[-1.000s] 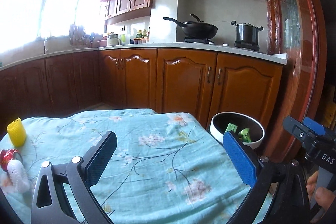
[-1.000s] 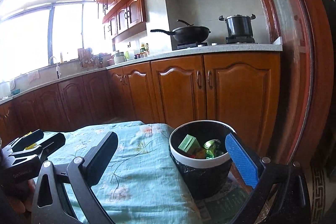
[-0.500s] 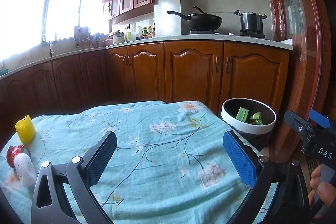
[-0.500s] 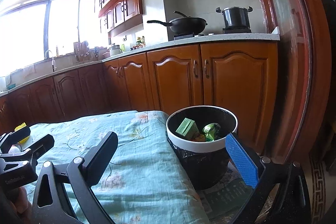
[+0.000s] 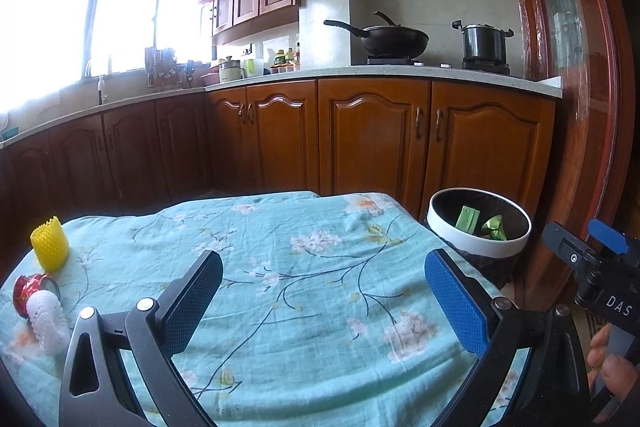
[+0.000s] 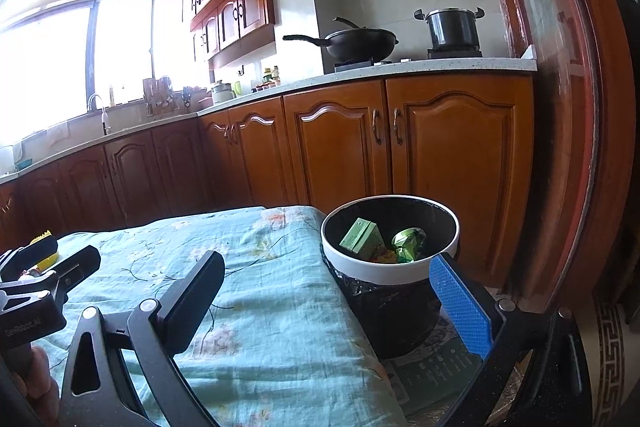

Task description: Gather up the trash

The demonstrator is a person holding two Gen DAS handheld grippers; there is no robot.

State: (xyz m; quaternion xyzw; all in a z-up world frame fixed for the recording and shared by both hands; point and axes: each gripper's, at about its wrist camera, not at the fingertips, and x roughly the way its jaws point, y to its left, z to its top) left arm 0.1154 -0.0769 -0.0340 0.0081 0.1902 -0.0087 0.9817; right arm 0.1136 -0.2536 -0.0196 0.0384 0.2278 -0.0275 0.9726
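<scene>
Over the floral teal cloth on the tabletop (image 5: pixel 320 307) we hold both claws spread wide with nothing between them: left claw (image 5: pixel 324 299), right claw (image 6: pixel 326 301). At the tabletop's left end sit a yellow foam sleeve (image 5: pixel 50 243), a crushed red can (image 5: pixel 28 291) and a white foam net (image 5: pixel 46 323); the white-rimmed black bin (image 6: pixel 390 271) beside the right edge holds a green carton (image 6: pixel 360 237).

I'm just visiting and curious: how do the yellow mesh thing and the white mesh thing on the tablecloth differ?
The yellow foam net stands upright; the white foam net lies on its side. The yellow one sits farther back on the tablecloth with nothing against it; the white one lies nearer, right beside a red can. Both are tubular mesh sleeves at the cloth's left edge, and neither gripper holds them.
</scene>
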